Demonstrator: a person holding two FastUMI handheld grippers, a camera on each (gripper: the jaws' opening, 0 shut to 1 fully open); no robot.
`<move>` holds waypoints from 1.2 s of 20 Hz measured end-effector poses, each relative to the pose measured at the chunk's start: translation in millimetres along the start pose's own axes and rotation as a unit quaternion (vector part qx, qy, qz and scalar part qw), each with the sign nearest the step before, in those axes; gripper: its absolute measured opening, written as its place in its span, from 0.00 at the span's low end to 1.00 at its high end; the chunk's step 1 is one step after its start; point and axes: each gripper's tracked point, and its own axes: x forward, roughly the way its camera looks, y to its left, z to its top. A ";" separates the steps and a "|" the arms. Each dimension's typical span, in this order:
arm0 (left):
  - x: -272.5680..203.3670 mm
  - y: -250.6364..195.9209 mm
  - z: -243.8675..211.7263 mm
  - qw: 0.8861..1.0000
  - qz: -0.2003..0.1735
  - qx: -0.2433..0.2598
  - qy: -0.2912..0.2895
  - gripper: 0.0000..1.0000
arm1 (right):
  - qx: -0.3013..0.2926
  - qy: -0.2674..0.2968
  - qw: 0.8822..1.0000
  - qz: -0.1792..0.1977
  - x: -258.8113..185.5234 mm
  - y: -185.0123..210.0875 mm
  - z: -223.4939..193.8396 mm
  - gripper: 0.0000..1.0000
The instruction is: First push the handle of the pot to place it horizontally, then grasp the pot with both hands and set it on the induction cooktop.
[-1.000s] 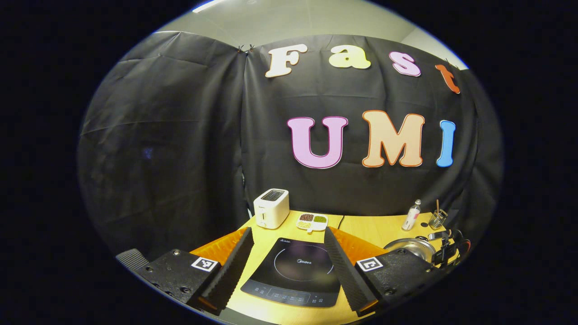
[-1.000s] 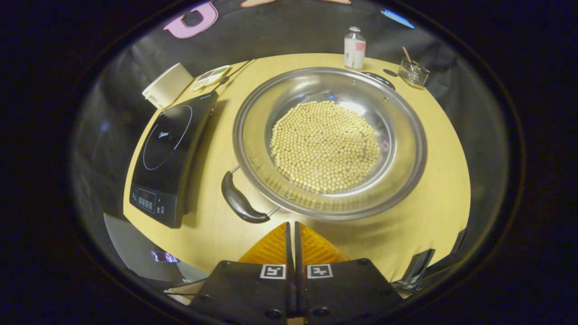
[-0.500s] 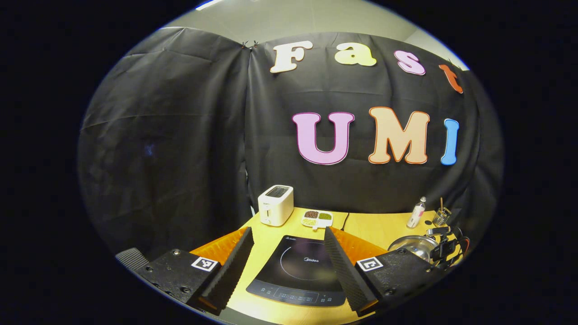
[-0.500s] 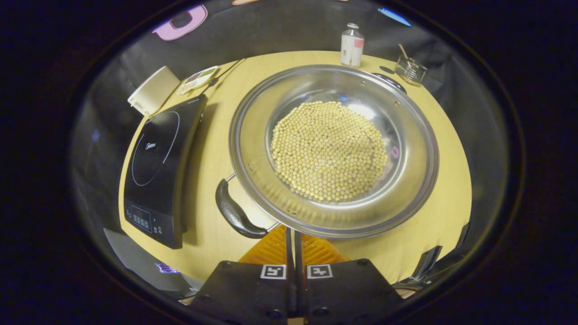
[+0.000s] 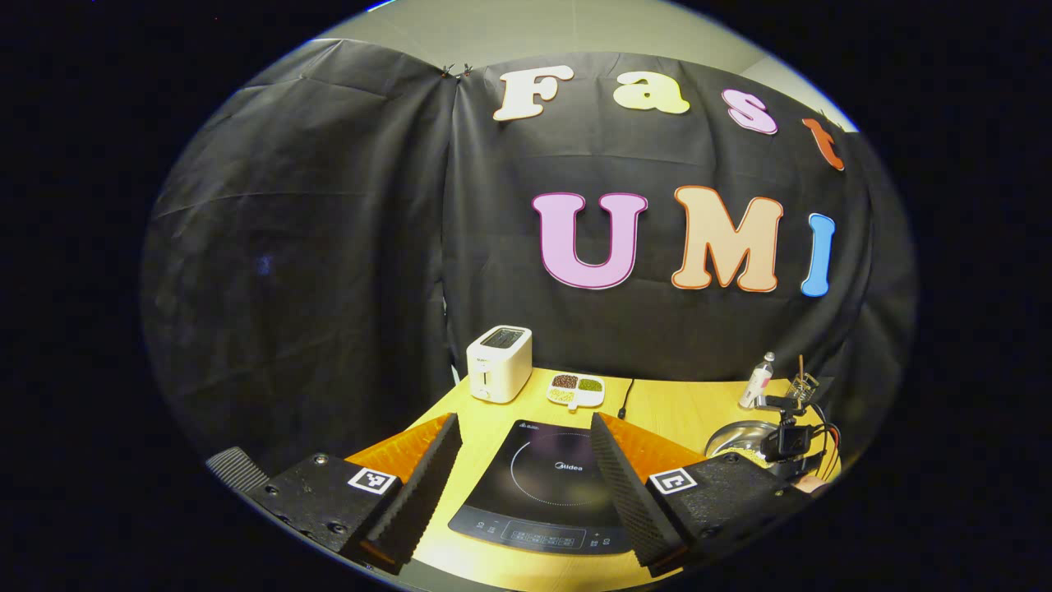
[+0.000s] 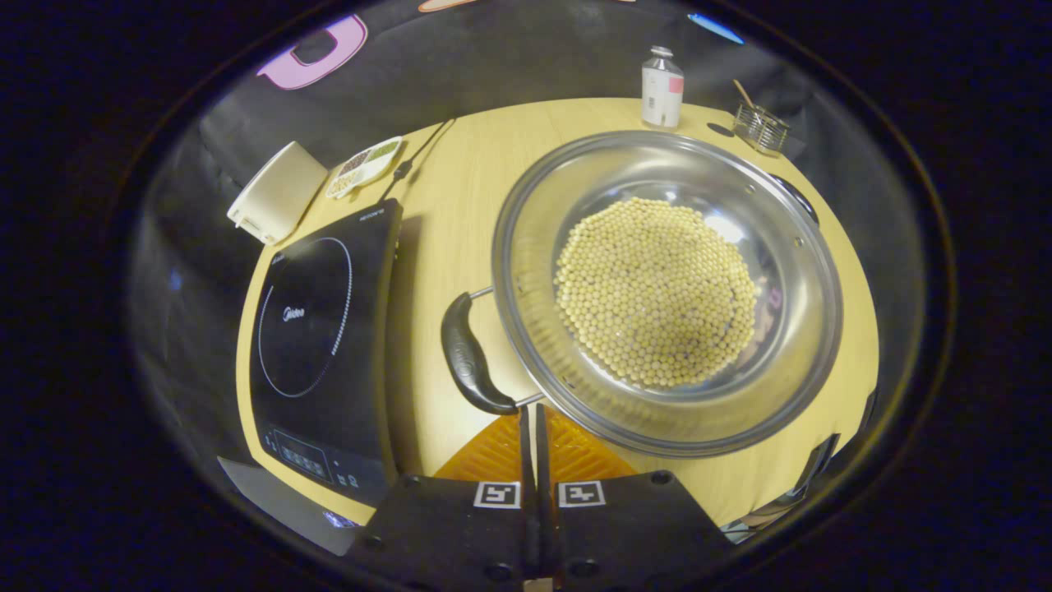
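The right gripper [image 6: 532, 419] is closed on nothing — its tips meet the near handle [image 6: 470, 362] of the pot [image 6: 657, 411]. The left gripper [image 5: 526, 460] hangs open over the induction cooktop [image 5: 551, 493].

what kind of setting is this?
Likely a staged kitchen booth, not a real kitchen: an induction cooktop, a pot of beans and a toaster sit on a wooden table backed by black cloth.
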 end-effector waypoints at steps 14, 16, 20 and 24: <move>-7.5 12.5 -28.0 0.999 -0.003 -0.015 0.033 0.93 | 0.067 -0.018 0.998 0.005 16.4 29.6 42.5 0.00; -10.1 14.3 -27.3 0.999 -0.004 -0.017 0.031 0.93 | 0.067 -0.024 0.997 0.002 19.3 31.5 49.4 0.03; -12.5 18.5 -28.1 0.999 -0.004 -0.012 0.032 0.96 | 0.060 -0.031 0.998 -0.002 21.2 35.2 57.5 0.03; -11.2 12.5 -28.4 0.999 -0.019 -0.007 0.034 0.94 | 0.046 -0.029 0.998 0.024 9.1 43.2 52.9 0.00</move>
